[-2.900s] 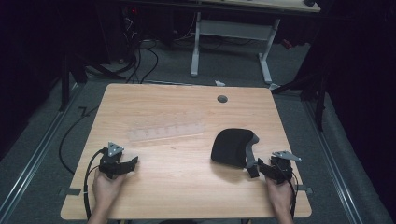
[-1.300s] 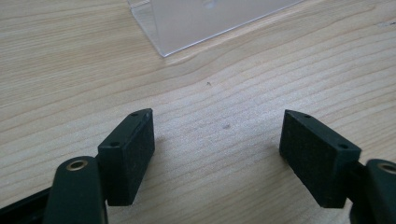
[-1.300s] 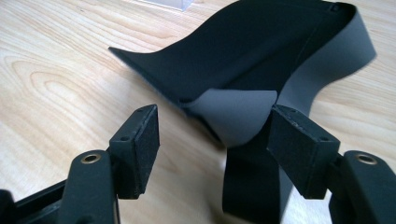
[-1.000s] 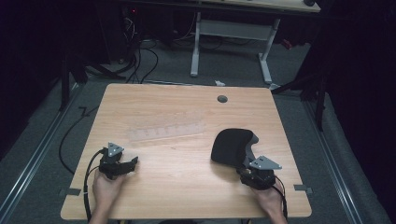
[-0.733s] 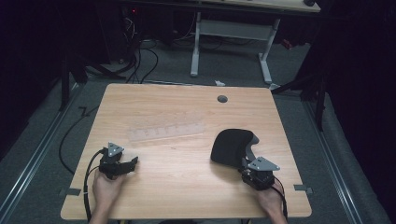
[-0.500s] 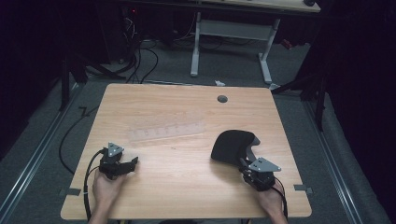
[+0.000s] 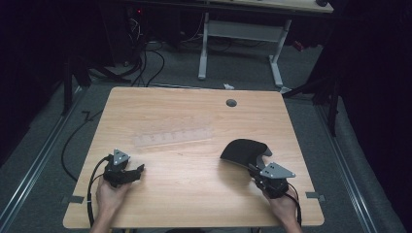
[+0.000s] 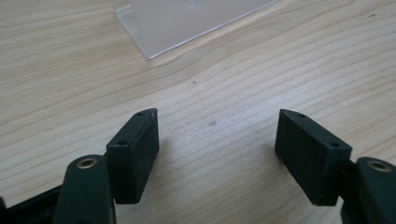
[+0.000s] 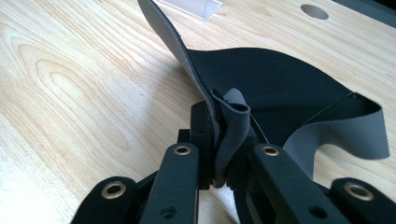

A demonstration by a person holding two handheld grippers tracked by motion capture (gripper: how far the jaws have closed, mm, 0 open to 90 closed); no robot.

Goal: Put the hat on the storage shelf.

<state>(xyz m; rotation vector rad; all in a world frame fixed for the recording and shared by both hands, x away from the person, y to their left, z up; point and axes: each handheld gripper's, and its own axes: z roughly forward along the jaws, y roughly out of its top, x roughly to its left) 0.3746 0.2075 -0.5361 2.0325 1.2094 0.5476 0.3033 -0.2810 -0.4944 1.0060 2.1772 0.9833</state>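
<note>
High view: right gripper (image 7: 265, 175) has moved in to near edge of black pouch (image 7: 245, 151), right-front area of desk (image 7: 194, 116); jaws have just been closing. Left gripper (image 7: 131, 173) unchanged, left-front.
Left gripper view: jaws wide, nothing between; clear tray (image 8: 187, 21) beyond.
Right gripper view: jaws clamped on bunched pouch flap (image 9: 229, 135), edge lifted. Grasp looks secured, ready to lift.
</note>
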